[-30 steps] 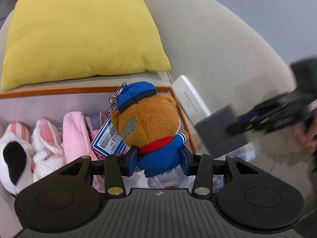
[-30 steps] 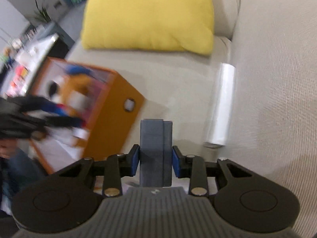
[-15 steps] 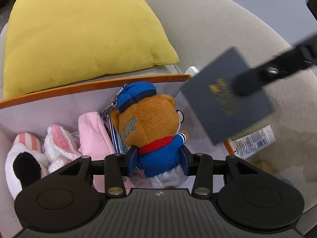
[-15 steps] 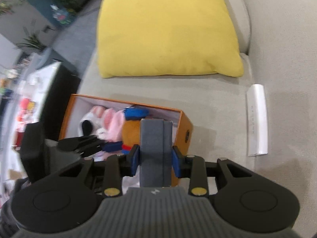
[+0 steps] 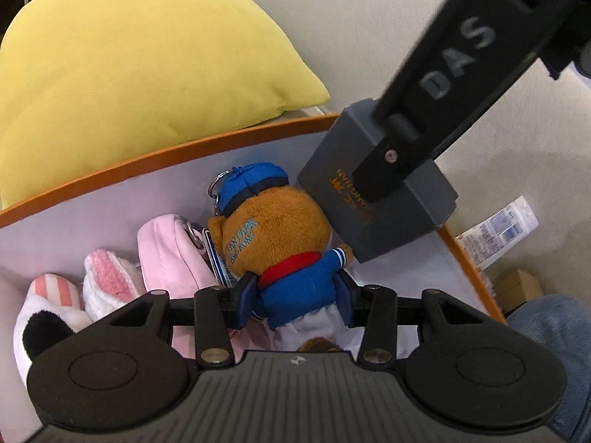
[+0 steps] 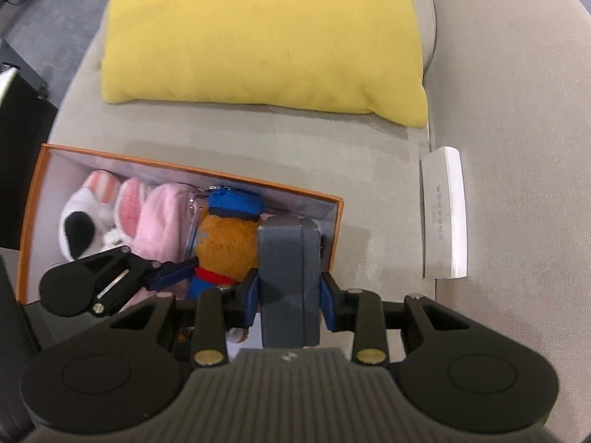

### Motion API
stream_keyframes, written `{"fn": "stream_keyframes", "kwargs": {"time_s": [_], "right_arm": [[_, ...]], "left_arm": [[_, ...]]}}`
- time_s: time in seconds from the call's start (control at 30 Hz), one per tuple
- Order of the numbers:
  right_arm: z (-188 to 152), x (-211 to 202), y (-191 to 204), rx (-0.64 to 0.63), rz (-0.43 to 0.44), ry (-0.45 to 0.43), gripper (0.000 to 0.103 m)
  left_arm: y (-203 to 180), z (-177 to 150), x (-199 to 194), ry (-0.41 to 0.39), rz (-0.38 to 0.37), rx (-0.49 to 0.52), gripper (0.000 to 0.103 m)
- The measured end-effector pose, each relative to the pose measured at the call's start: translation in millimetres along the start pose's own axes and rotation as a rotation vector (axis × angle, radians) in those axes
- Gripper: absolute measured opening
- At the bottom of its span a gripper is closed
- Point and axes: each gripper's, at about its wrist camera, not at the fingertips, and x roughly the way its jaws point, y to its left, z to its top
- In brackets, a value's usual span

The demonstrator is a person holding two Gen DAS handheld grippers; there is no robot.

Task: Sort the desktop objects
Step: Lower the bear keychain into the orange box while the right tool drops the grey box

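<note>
A brown bear plush (image 5: 277,236) in a blue cap and jacket sits between the pads of my left gripper (image 5: 297,295), which is shut on its body, low inside the orange box (image 5: 184,147). The bear rests next to a pink plush (image 5: 173,254) and a white-and-pink rabbit plush (image 5: 107,277). My right gripper (image 6: 290,297) is shut on a dark grey box (image 6: 288,269), held upright over the right end of the orange box (image 6: 184,168), just right of the bear (image 6: 229,243). In the left wrist view the grey box (image 5: 369,221) hangs against the bear's head.
A yellow cushion (image 6: 266,33) lies behind the orange box on the beige sofa (image 6: 517,110). A white carton (image 6: 443,214) lies to the right on the seat. A white tube (image 5: 498,229), a small cardboard box (image 5: 517,288) and a person's denim-clad knee (image 5: 550,332) are beside the box's right end.
My right gripper has swung left with the grey box, from above the sofa seat to over the orange box's right end. The left gripper has sunk a little with the bear.
</note>
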Motion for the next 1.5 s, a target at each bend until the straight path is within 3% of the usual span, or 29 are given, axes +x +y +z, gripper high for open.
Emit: {"fn": "stream_keyframes", "kwargs": {"time_s": [0.33,0.73,0.93,1.07,1.2,1.33,1.5], "right_arm": [[11,38,7,0.003,-0.076,0.080,0.037],[4,14,11,-0.075,-0.045,0.033,0.040],[5,17,11,-0.117,-0.086,-0.025,0.021],[5,22,5,-0.099,-0.061,-0.025,0.019],[-2,12,5,-0.121,-0.019,-0.034,0.019],[-8,21,5,-0.147,-0.028,-0.022,0.012],[-11,22,-1,-0.140,0.003,-0.037,0.012]], "left_arm": [[-3,1,11,0.012,0.020,0.022,0.053],[6,-10,-7,-0.021,-0.003,-0.026,0.058],[5,-18,-37,-0.100,0.017,-0.046,0.061],[6,-21,-38,-0.089,0.019,-0.034,0.044],[1,-13,-28,-0.085,0.025,-0.034,0.036],[-5,-6,-16,-0.065,0.038,-0.038,0.033],[-6,-3,-10,-0.045,0.054,-0.034,0.033]]}}
